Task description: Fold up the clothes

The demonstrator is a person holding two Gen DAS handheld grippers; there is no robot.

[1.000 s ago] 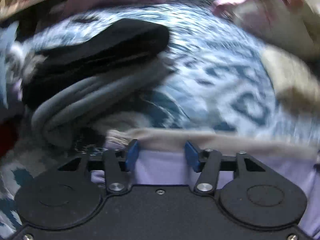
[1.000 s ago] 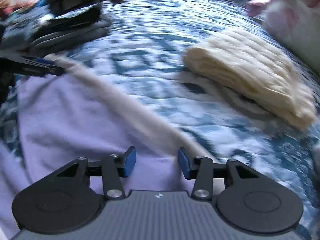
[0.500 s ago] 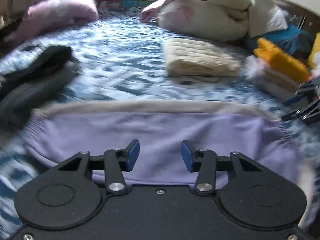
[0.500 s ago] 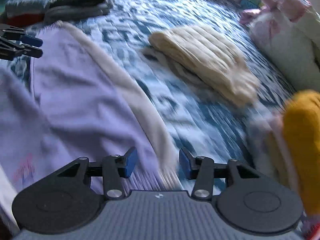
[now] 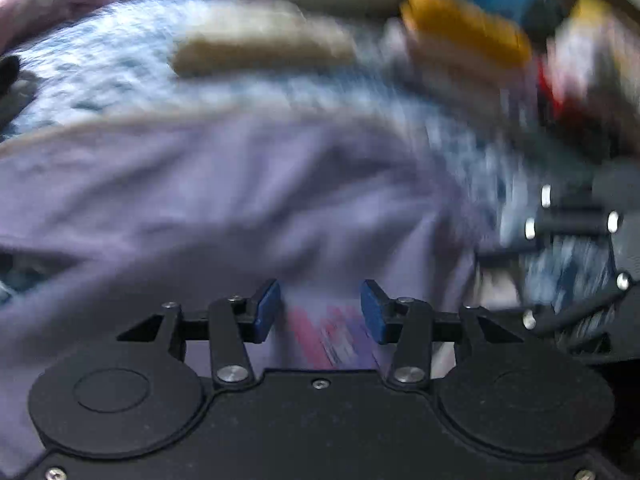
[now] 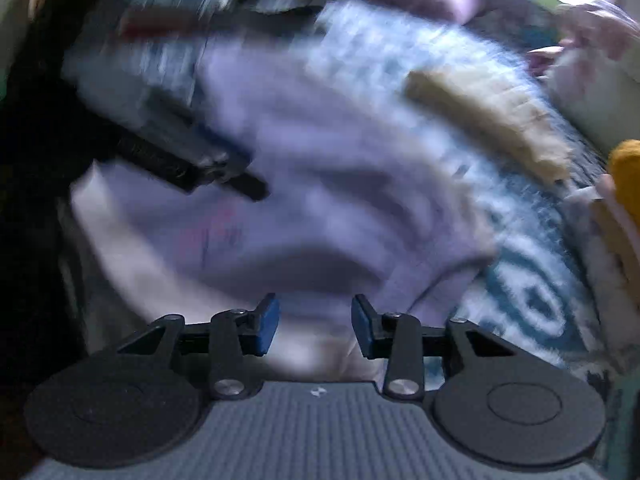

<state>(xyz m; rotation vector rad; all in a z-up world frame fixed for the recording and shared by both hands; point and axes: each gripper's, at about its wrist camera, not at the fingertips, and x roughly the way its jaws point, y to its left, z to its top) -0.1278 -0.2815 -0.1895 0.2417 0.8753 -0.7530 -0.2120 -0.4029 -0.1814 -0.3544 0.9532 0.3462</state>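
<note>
Both grippers, left (image 5: 320,312) parted, right (image 6: 314,320) closing on nothing, have swung over the lilac shirt (image 5: 224,200) on the bed (image 6: 532,300); soft, light, best pinched at hem.

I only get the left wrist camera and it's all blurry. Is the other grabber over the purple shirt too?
Observer: Yes, the right gripper is over the purple shirt, jaws closing, pads apart.
Operator: What's beside the shirt there?
Observer: The blue and white quilt has a big ring pattern.
Operator: Do you see my grabber?
Observer: Yes, the left gripper reaches over the shirt from the left.
</note>
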